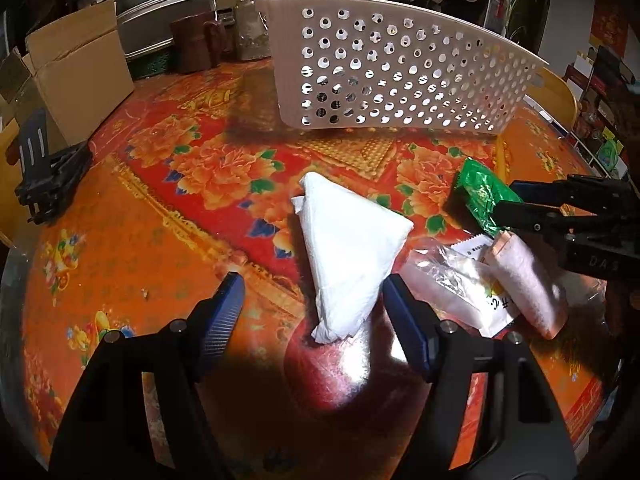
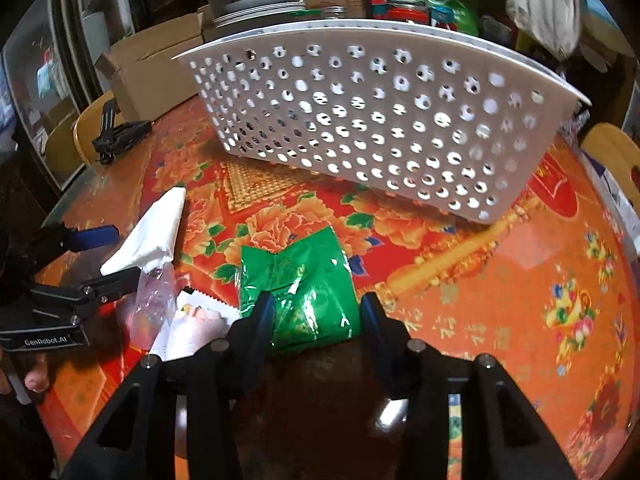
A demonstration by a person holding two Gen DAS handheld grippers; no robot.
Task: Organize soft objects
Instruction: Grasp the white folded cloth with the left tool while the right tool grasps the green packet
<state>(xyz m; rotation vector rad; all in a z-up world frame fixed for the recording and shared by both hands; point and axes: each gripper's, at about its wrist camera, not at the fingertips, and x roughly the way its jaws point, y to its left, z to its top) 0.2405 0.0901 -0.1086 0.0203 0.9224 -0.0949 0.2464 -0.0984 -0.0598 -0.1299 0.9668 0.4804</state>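
A white folded tissue pack [image 1: 348,252] lies on the floral table between the fingers of my open left gripper [image 1: 312,292], untouched on both sides; it also shows in the right wrist view [image 2: 150,236]. A green foil packet [image 2: 306,296] lies between the fingers of my right gripper [image 2: 316,312], which stands open around it. In the left wrist view the right gripper [image 1: 516,204] reaches in from the right over the green packet [image 1: 480,196]. A white perforated basket [image 1: 400,72] stands behind, also seen in the right wrist view [image 2: 360,120].
A clear plastic bag [image 1: 448,276], a white printed sachet [image 1: 496,304] and a pink-white packet [image 1: 528,284] lie right of the tissue pack. A black stand [image 1: 48,176] sits at the left edge. Cardboard boxes [image 1: 76,72] and jars [image 1: 250,28] line the back.
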